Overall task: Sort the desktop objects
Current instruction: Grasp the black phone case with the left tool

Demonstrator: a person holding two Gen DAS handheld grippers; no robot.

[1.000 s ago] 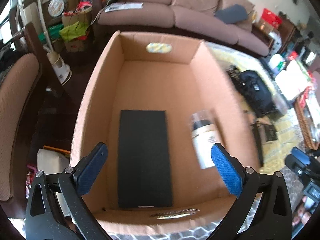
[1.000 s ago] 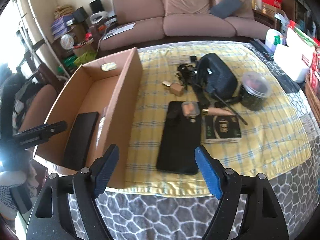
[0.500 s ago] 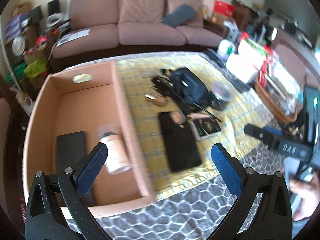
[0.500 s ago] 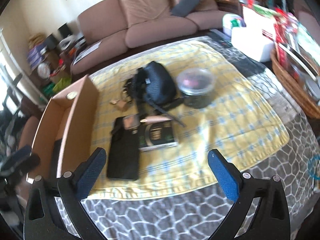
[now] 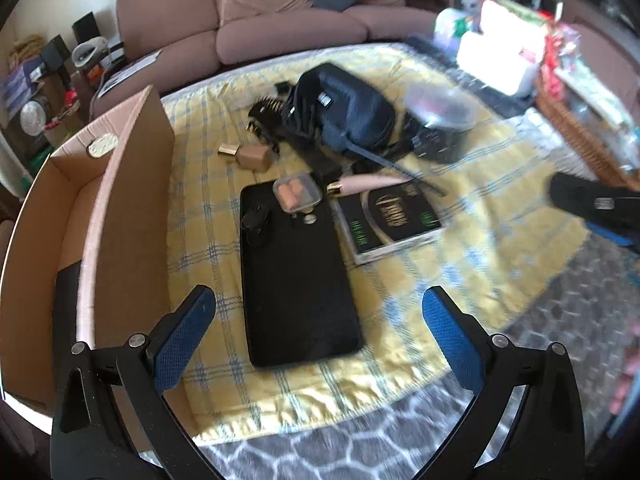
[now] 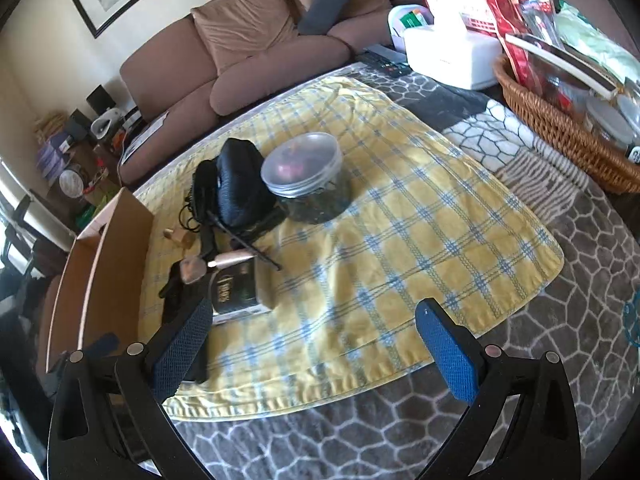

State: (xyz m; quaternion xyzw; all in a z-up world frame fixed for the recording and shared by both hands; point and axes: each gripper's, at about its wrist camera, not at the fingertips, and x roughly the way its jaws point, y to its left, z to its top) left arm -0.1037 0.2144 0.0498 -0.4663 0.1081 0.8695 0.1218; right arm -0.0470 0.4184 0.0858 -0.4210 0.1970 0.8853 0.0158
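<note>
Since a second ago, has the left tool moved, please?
Yes. The left tool was over the open box; it now hangs over the black case on the cloth, right of the box.

On my yellow checked cloth (image 5: 472, 184) a long flat black case (image 5: 298, 280) lies flat, with a small clear box of two peach pieces (image 5: 297, 193) resting on its far end. Just right of it lies a dark book with gold lettering (image 5: 390, 218), a slim pink pen-like stick (image 5: 370, 183) touching its top edge. Beyond sit a tan block with a metal plug (image 5: 250, 155), a dark zip pouch (image 5: 340, 110) on tangled black cables, and a clear-lidded round jar (image 6: 310, 176) upright beside the pouch. My open cardboard box (image 5: 132, 184) stands at the cloth's left edge.
</note>
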